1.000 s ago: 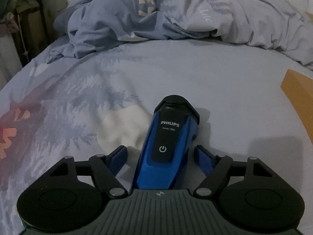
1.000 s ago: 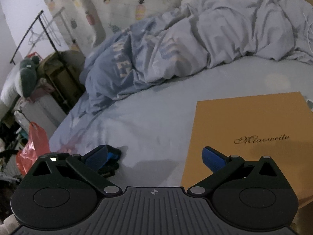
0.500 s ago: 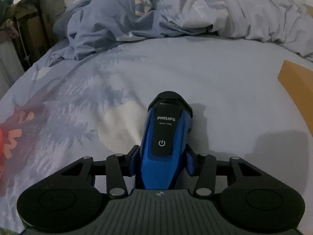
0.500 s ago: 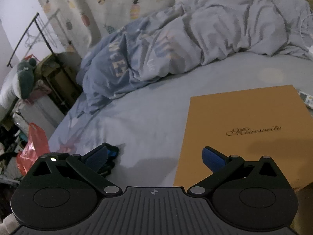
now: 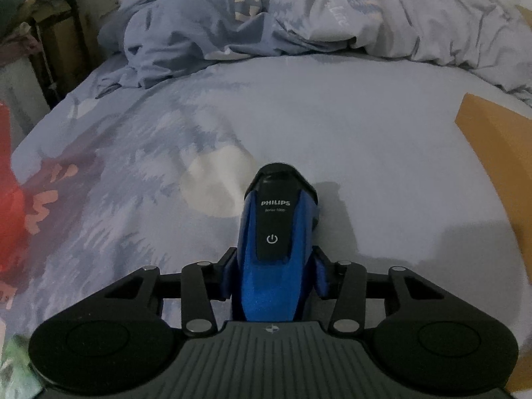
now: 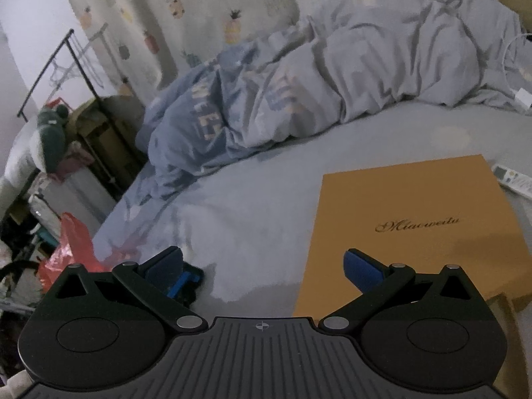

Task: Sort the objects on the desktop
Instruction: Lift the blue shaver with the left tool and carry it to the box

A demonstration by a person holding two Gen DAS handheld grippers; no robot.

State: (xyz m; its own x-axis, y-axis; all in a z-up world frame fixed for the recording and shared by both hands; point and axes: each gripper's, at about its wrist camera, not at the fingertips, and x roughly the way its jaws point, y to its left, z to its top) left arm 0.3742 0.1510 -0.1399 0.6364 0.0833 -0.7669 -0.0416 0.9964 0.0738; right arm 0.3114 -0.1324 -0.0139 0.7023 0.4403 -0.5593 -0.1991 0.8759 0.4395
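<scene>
A blue and black Philips shaver lies on the pale blue bedsheet, its head pointing away from me. My left gripper is shut on the shaver's lower body, blue pads pressed on both sides. The shaver and left gripper peek out behind my right gripper's left finger in the right wrist view. My right gripper is open and empty, hovering over the sheet at the near left corner of a flat orange box. The box's corner also shows in the left wrist view.
A crumpled blue-grey duvet fills the far side of the bed. A white remote lies right of the box. A red plastic bag, a metal rack and clutter stand off the bed's left edge.
My left gripper's jaws closed from wide open onto the shaver's body. The shaver now looks slightly raised and straighter. My right gripper stayed open and drifted a little.
</scene>
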